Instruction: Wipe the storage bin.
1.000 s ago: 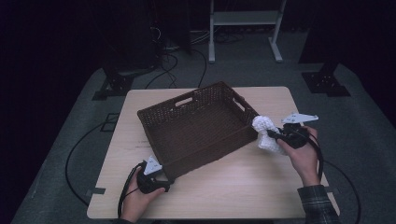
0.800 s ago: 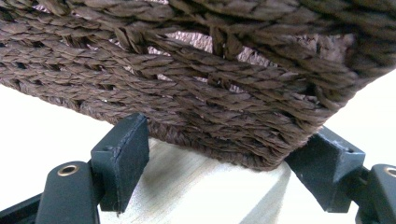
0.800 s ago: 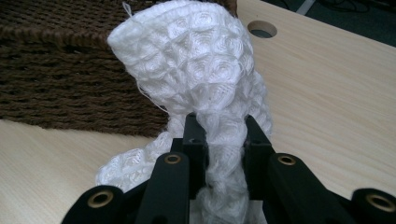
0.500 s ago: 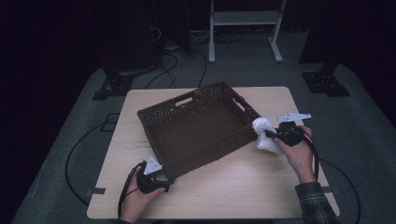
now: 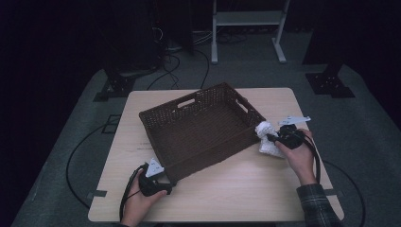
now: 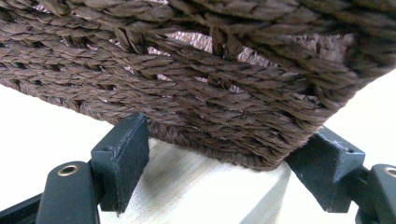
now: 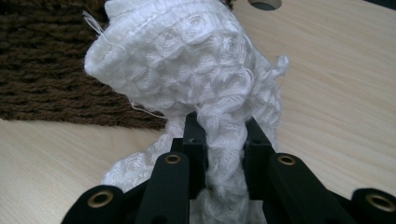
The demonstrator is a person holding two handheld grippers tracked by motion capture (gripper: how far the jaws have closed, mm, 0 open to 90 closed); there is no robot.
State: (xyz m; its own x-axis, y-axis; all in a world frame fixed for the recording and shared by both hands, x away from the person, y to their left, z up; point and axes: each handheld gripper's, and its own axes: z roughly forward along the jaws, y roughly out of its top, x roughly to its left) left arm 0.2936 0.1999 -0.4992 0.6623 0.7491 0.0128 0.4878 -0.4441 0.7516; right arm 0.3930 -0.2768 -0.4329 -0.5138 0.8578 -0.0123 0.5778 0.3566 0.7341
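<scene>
A dark brown woven basket (image 5: 156, 120) lies askew in the middle of the pale wooden table. Its near corner (image 6: 224, 116) sits between the jaws of my left gripper (image 5: 166, 185), whose tips touch the weave on both sides. My left gripper (image 6: 219, 154) rests low on the table. My right gripper (image 5: 273, 138) is shut on a crumpled white cloth (image 5: 265, 142), just outside the basket's right wall. In the right gripper view the cloth (image 7: 187, 60) bulges above the closed jaws of my right gripper (image 7: 219, 140), with the basket wall (image 7: 42, 70) behind it.
The table (image 5: 236, 194) has bare wood along its front and right side. The basket has cut-out handles (image 5: 187, 101) in its far walls. Cables trail over the grey floor, and a white stand (image 5: 246, 19) is behind the table.
My right hand has sunk toward the table with the cloth, coming a little nearer the front. The left hand and the basket have stayed put.
</scene>
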